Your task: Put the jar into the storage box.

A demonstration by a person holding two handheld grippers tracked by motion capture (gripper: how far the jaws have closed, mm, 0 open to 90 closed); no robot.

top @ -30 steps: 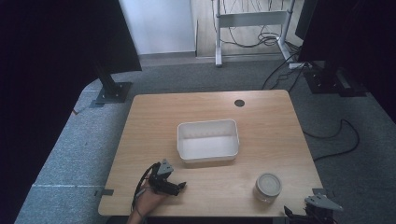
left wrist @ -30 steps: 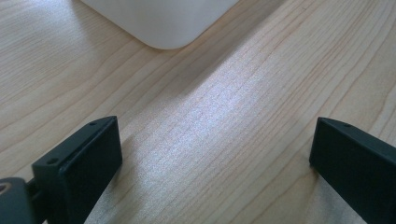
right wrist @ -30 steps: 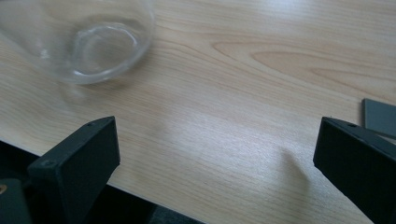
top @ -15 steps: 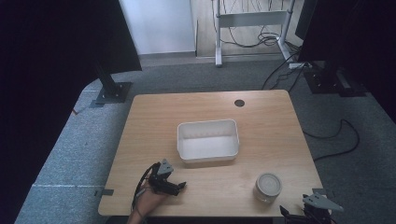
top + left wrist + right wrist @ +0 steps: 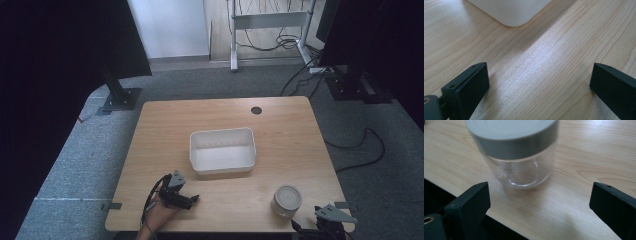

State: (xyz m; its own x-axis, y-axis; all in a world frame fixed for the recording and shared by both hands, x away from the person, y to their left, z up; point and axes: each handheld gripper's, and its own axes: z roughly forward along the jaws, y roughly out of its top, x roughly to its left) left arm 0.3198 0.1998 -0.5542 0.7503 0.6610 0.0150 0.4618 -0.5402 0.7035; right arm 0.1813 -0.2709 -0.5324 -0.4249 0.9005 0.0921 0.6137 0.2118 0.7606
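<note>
From above, my right gripper [image 5: 320, 227] sits at the table's [image 5: 290, 130] near edge beside the jar [image 5: 287, 200]. Its own view shows the jaws spread wide, jar upright just ahead. My left gripper [image 5: 187, 199], also spread, faces the white tub's [image 5: 511, 12] corner.

left gripper [image 5: 192, 200]: jaws wide apart, low, held by hand [image 5: 160, 215] | right gripper [image 5: 305, 231]: jaws wide apart (at near edge)

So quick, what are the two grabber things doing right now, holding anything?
Left gripper: open, holding nothing, over bare table near the white tray.
Right gripper: open, holding nothing, jaws spread just short of the clear jar.
</note>
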